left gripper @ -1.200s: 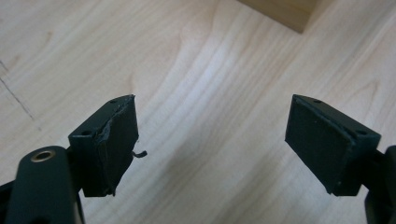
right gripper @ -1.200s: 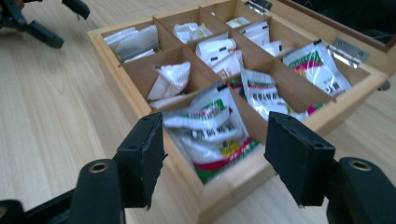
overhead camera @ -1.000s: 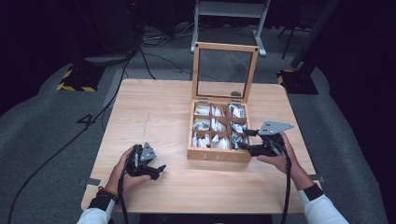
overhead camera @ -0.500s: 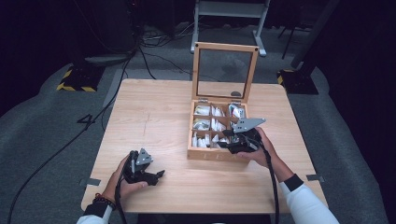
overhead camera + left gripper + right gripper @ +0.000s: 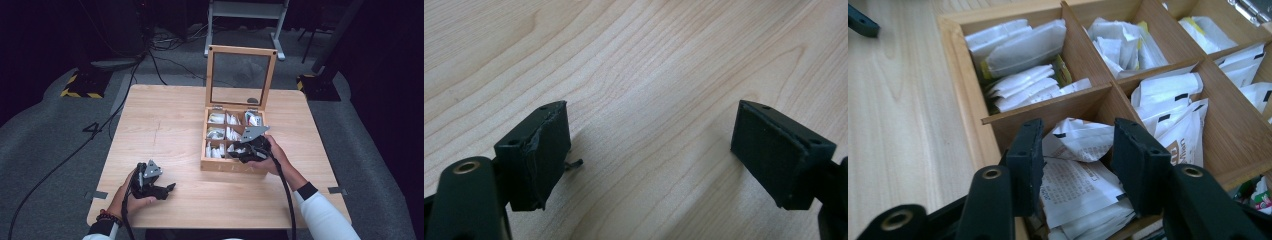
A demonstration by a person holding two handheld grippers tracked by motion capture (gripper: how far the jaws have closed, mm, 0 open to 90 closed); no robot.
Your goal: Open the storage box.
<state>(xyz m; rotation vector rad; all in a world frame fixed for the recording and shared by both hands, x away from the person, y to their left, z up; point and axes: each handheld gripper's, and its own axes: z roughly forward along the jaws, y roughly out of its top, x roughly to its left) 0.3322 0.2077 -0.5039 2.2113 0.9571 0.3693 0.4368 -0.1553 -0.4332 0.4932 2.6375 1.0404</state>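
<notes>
Wooden and divided into small compartments, the tea box stands on the right half of the table, its near wall a little way in from the near edge, with its glass-paned lid raised upright at the back. The compartments are stuffed with white paper sachets. The right gripper has dipped into the near row of the box. In the right gripper view its jaws stand on either side of a crumpled white sachet lying on top of the pile there; they have just been closing in, and the sachet sits between the pads, though I cannot tell whether they press on it yet. Over by the near left corner of the table, well apart from the box, the left gripper rests low above bare wood in the person's left hand, its jaws spread wide with nothing between them.
</notes>
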